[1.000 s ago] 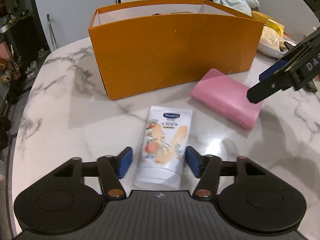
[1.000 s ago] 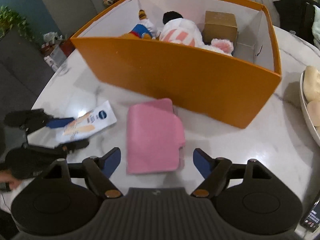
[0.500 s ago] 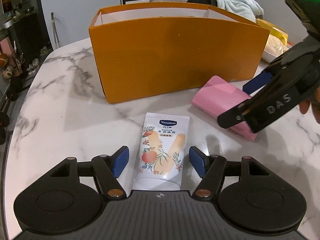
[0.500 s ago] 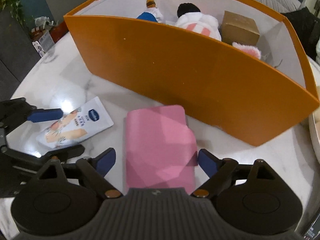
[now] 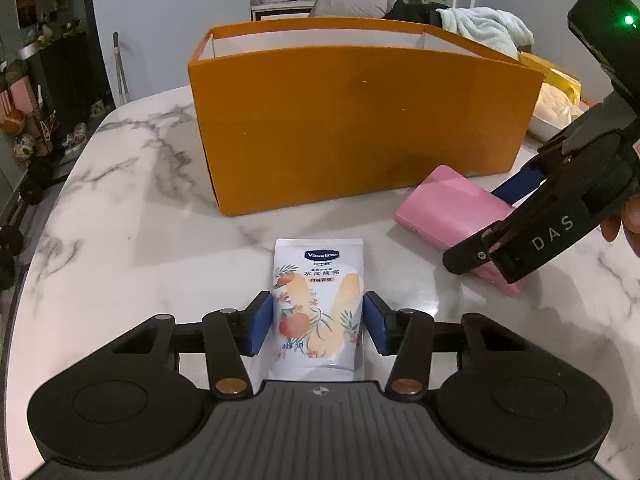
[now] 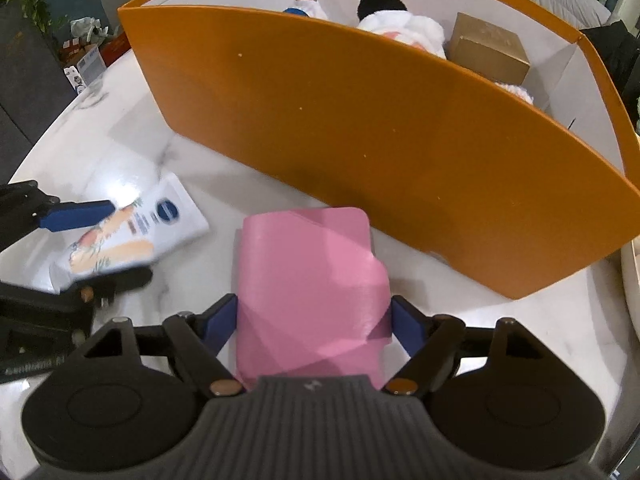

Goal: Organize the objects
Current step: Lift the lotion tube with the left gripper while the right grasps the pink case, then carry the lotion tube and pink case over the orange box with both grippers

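A white Vaseline tube (image 5: 316, 304) lies on the marble table (image 5: 132, 216), in front of the orange box (image 5: 360, 120). My left gripper (image 5: 317, 326) has its blue pads against both sides of the tube. A pink wallet (image 6: 312, 292) lies in front of the box, to the right of the tube. My right gripper (image 6: 314, 322) has its pads pressed on both sides of the wallet. The right gripper also shows in the left wrist view (image 5: 500, 220), around the wallet (image 5: 452, 212). The tube (image 6: 132, 236) and the left gripper (image 6: 100, 240) show in the right wrist view.
The orange box (image 6: 380, 128) holds a plush toy (image 6: 400, 28), a brown carton (image 6: 488, 48) and other soft items. A white dish (image 5: 556, 116) with pale food stands right of the box. The table's left edge (image 5: 48, 216) curves round.
Both grippers have moved forward and closed their jaws, the left onto the tube and the right onto the pink wallet. The right gripper has dropped lower, towards the table.
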Demonstrator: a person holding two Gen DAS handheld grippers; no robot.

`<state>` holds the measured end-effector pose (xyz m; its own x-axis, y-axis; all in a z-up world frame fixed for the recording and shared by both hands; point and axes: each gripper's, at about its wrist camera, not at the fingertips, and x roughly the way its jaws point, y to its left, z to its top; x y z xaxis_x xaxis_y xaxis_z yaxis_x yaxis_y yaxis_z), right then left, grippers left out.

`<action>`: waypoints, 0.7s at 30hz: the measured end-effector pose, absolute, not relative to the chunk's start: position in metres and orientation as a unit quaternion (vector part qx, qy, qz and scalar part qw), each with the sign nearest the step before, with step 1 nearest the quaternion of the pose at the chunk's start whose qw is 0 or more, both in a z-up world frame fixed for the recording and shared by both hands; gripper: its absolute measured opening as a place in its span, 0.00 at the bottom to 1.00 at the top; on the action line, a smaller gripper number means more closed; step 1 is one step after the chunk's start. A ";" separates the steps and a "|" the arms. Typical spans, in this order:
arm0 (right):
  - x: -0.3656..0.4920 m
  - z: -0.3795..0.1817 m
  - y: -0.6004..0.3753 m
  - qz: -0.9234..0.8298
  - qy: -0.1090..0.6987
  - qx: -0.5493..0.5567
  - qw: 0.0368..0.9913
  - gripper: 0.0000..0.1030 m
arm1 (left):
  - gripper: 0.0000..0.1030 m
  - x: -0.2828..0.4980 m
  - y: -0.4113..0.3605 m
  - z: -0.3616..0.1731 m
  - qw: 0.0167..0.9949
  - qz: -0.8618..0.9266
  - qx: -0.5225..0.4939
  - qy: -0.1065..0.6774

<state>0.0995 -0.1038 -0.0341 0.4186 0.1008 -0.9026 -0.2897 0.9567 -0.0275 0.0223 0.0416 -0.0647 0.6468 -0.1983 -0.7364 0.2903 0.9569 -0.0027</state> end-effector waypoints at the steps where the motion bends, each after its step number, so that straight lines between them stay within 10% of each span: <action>1: 0.099 -0.034 -0.105 0.118 0.528 -0.090 0.836 0.78 | 0.55 0.021 0.041 -0.064 0.905 -0.139 0.060 0.397; 21: 0.072 0.003 -0.139 0.138 0.519 -0.033 0.843 0.77 | 0.54 0.004 0.045 -0.041 0.911 -0.162 0.014 0.380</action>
